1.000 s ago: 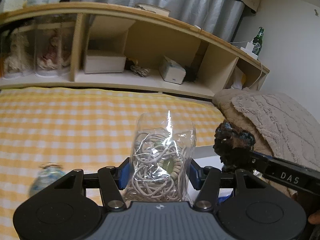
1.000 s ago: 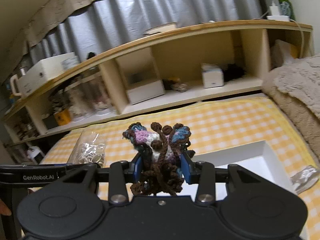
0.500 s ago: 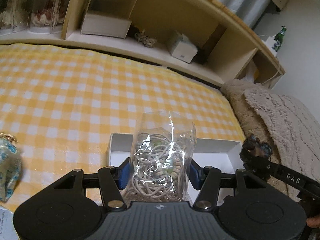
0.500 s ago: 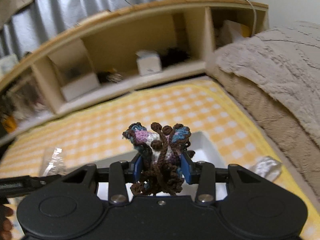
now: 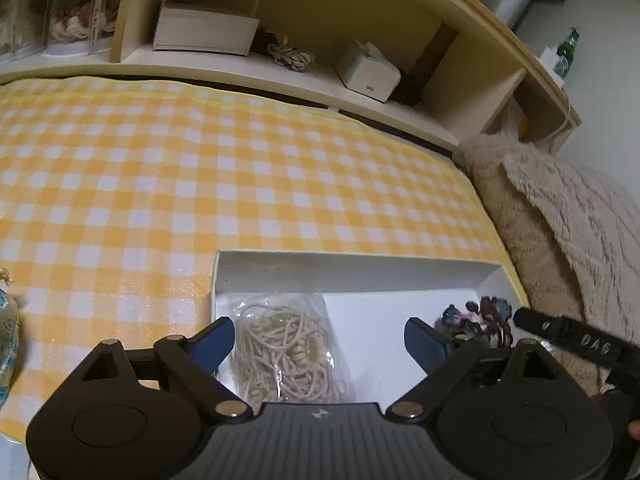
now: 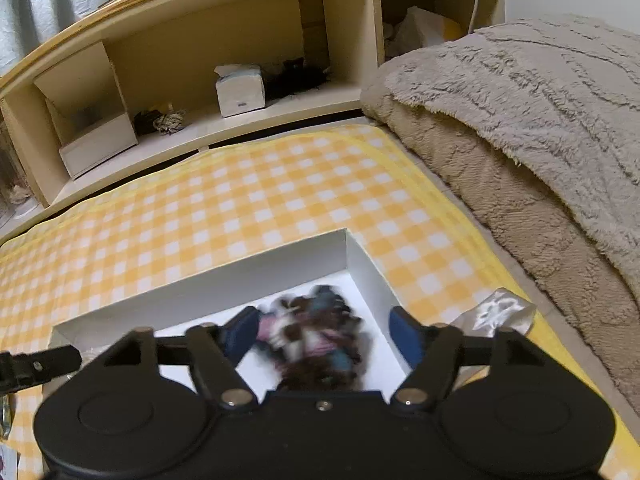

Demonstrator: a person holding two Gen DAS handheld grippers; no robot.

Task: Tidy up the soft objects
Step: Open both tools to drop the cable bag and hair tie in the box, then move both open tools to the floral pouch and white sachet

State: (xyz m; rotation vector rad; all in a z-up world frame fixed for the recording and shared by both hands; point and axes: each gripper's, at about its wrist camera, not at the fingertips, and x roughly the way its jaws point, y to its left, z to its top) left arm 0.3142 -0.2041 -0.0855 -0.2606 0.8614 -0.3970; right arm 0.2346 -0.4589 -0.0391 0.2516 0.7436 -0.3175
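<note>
The left gripper has its fingers wide apart, holding nothing. The bag of string lies in the white box, at the bottom middle of the frame. The right gripper is wide too, and the blurry yarn toy sits in the box between its fingers.

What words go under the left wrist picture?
Open left hand-held gripper above a bag of cord lying in the white box on the checked cloth.
</note>
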